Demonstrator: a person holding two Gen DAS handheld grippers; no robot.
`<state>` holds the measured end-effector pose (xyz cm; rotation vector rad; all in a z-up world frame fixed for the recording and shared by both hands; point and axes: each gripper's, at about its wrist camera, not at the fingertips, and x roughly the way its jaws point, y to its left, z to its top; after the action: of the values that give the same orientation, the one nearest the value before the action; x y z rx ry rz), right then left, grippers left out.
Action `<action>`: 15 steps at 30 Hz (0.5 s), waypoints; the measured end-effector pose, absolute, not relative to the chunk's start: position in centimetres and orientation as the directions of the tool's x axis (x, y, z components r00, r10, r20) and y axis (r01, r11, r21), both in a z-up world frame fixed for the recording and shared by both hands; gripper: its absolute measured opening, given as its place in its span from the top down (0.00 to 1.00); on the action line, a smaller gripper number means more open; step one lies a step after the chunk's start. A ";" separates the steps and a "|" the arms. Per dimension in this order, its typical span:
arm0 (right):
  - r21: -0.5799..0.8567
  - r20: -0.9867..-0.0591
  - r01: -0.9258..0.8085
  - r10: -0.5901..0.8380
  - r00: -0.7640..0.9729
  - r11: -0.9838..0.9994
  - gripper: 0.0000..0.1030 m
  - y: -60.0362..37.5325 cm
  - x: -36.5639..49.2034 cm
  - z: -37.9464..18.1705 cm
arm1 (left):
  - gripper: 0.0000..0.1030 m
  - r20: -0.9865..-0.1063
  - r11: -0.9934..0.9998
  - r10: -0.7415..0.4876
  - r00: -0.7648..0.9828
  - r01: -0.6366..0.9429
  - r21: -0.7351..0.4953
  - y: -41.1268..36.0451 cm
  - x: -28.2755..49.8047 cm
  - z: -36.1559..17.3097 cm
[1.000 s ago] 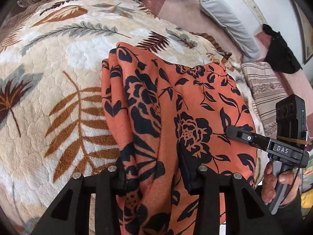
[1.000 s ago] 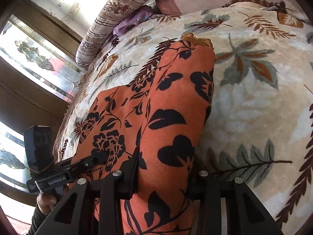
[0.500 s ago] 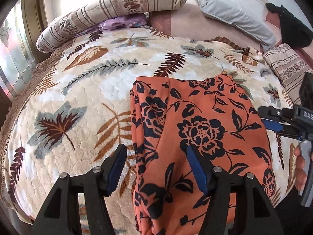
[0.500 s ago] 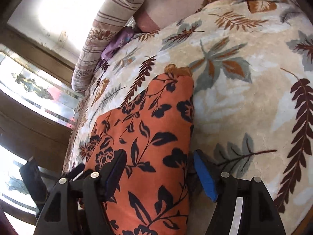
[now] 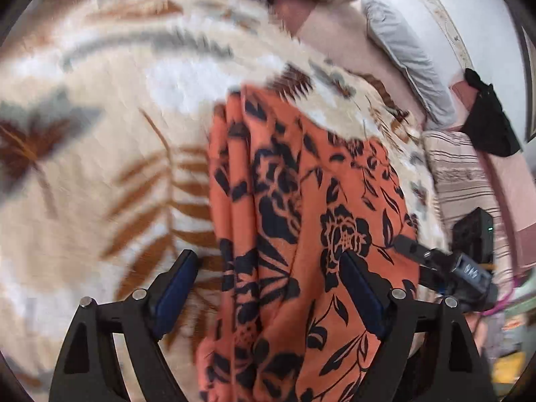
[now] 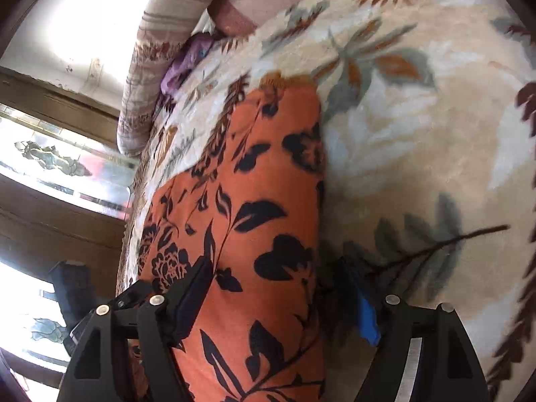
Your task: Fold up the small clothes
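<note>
Left wrist view: left gripper (image 5: 268,281) fingers spread and opening; pads clear of the cloth. The orange floral garment (image 5: 301,234) lies folded on the leaf-print bedspread (image 5: 100,154), running from 6 o'clock to centre, partly between the fingers. Right gripper (image 5: 407,246) enters at 4 o'clock, tip over the garment's edge. Frame blurred.

Right wrist view: right gripper (image 6: 278,288) fingers spread and opening, straddling the garment (image 6: 254,221), not pinching it. Striped bolster (image 6: 167,33) at 11 o'clock.

Motion blurs the bedspread (image 5: 100,174); the orange garment (image 5: 301,234) runs off-frame.
</note>
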<state>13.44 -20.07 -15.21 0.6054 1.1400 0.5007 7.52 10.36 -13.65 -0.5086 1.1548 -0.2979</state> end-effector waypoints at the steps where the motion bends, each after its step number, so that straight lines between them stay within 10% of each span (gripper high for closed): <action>1: 0.625 -0.713 -0.116 0.625 0.319 0.772 0.30 -18.7 13.5 -14.9 | 0.21 -0.797 0.864 -0.455 0.397 -0.021 -0.503 9.9 7.5 -13.7; 3: 0.588 -0.727 -0.183 0.614 0.306 0.788 0.50 -17.2 13.4 -14.0 | 0.59 -0.801 0.875 -0.463 0.380 0.054 -0.480 8.2 7.4 -13.3; 5: 0.550 -0.734 -0.229 0.595 0.327 0.803 0.62 -17.2 13.4 -12.6 | 0.65 -0.797 0.880 -0.453 0.399 0.058 -0.471 7.4 7.3 -12.6; 15: 0.533 -0.653 -0.200 0.550 0.520 0.822 0.63 -28.5 15.7 -6.1 | 0.59 -0.731 0.871 -0.489 0.476 0.216 -0.441 -3.7 13.0 -8.1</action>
<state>15.69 -28.47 -6.05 0.4213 0.9211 0.4659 13.00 -3.71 -8.08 -0.3072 0.9865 -0.4388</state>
